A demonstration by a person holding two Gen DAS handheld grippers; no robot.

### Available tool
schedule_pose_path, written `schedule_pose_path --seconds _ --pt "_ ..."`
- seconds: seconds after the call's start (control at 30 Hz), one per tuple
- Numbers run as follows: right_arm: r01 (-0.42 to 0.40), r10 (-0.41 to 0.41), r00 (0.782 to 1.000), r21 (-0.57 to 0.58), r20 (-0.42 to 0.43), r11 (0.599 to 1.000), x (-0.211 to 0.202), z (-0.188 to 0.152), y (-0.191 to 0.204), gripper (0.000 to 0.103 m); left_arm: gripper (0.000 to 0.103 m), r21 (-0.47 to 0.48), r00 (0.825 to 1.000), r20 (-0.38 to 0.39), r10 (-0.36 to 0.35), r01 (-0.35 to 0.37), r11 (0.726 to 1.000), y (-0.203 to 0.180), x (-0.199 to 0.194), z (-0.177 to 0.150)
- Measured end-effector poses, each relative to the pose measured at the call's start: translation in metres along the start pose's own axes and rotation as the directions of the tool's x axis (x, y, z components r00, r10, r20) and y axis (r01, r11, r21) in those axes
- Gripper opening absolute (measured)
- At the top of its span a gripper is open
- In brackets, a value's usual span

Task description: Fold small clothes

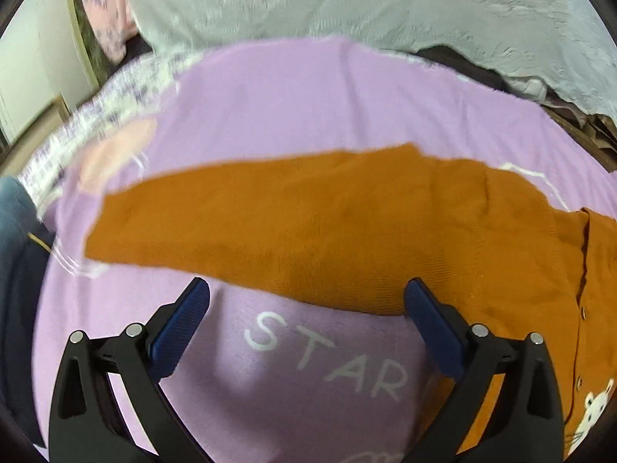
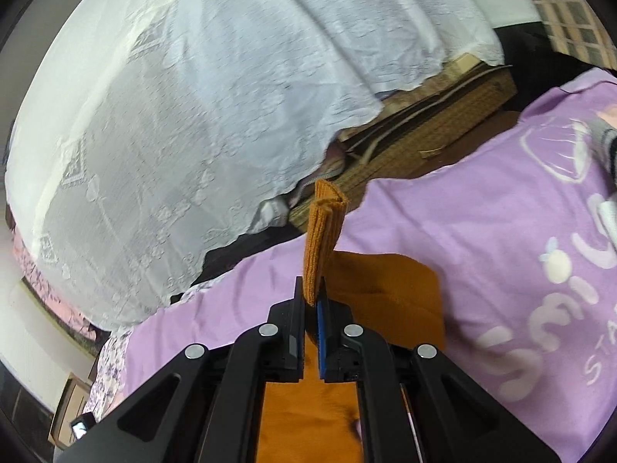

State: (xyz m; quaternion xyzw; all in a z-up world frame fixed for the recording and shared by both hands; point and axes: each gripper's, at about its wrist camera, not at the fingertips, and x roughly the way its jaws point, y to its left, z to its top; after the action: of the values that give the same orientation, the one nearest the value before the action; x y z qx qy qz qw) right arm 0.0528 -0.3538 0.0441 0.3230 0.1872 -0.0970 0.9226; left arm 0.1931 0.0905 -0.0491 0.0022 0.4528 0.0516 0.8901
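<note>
On the purple blanket, the orange cardigan lay spread, one sleeve stretched across. Our left gripper hovered wide apart just at that sleeve's near edge, gripping nothing. Our right gripper was pinched tight on a ribbed orange cuff standing upright. The frame cut off the cardigan's body; we couldn't read the blurred blanket lettering fully.

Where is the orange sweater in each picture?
Left wrist: the sweater lies across the middle, its sleeve stretched left, ahead of the open left gripper.
Right wrist: its ribbed edge sticks up at center, pinched in the right gripper.
Shared landmark: the purple sheet with white letters.
</note>
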Motion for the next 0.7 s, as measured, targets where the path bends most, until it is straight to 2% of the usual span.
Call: schedule_pose_path --seconds 0.4,0.7 --pt "-0.053 0.044 0.997 -0.135 -0.069 0.989 0.023 -0.036 0.088 0.005 0.099 -0.023 0.999 -0.016 -0.051 0.05 0.998 0.004 0.005 0.0" --pt "-0.098 0.057 0.982 -0.226 -0.182 0.969 0.052 -0.085 0.132 0.005 0.099 -0.022 0.998 -0.02 -0.054 0.053 0.998 0.002 0.007 0.002"
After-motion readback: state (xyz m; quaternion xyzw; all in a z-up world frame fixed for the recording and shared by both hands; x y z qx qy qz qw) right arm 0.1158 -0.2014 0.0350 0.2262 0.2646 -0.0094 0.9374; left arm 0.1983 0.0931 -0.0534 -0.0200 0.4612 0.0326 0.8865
